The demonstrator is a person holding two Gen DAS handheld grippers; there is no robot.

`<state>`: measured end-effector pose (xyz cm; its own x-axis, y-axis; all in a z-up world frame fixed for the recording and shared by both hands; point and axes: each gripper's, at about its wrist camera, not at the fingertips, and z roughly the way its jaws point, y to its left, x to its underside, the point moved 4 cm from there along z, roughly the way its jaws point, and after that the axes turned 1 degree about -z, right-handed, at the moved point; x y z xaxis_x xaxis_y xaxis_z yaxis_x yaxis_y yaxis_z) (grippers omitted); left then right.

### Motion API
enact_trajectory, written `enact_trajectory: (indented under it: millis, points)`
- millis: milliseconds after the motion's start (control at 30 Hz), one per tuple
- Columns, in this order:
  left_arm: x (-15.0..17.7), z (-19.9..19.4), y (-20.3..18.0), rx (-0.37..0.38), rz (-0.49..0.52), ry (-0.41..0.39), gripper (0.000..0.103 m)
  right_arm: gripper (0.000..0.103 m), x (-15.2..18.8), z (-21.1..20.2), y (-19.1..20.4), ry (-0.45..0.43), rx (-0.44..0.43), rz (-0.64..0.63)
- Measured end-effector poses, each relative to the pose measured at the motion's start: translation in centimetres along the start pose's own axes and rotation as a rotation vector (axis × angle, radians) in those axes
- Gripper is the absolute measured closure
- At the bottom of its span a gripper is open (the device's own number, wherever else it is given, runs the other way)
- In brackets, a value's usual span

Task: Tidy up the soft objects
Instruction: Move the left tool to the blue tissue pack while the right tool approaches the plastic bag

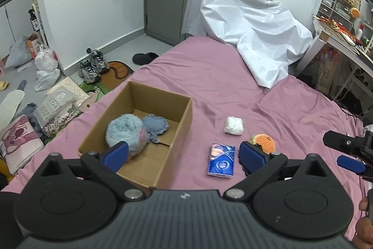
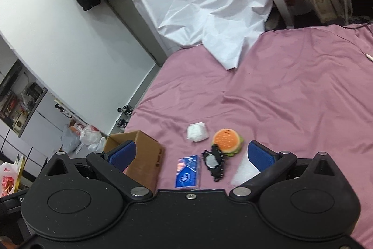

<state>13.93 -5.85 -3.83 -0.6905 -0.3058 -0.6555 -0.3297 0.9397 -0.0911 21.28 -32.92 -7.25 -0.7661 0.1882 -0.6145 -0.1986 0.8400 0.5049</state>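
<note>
Soft toys, a blue fluffy ball (image 1: pixel 124 133) and a blue pad (image 1: pixel 155 125), lie in the cardboard box (image 1: pixel 163 151) on the pink bed (image 1: pixel 291 109). Both grippers, left (image 1: pixel 184 154) and right (image 2: pixel 191 154), gape empty. Past them lie a tissue pack (image 2: pixel 187 172), burger toy (image 2: pixel 227 139) and white wad (image 2: pixel 197 131).

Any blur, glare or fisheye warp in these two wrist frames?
Left wrist: sharp centre, the box and tissue pack are crisp; the walls bow and the corners vignette dark. Right wrist: tilted horizon, strong edge warp, soft even room light, no glare on the sheet; burger toy in focus.
</note>
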Motion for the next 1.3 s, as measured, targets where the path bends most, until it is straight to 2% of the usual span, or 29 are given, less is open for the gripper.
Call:
enact_trajectory:
  millis: [433, 800, 1133, 1300]
  points:
    - [1.6, 2.6, -2.8, 0.053, 0.007, 0.059, 0.002, 0.0, 0.4, -0.1, -2.6, 0.007, 0.023, 0.071]
    - [2.4, 5.3, -4.3, 0.094, 0.006, 0.096, 0.002, 0.0, 0.9, 0.1, -6.0, 0.02, 0.113, 0.141]
    - [2.8, 8.2, -5.0, 0.13, -0.022, 0.12, 0.004, 0.0, 1.6, 2.2, -8.0, 0.082, 0.127, 0.252]
    - [3.1, 10.0, -5.4, 0.131, -0.031, 0.131, 0.006, 0.007, 2.3, 3.9, -8.8, 0.139, 0.136, 0.31]
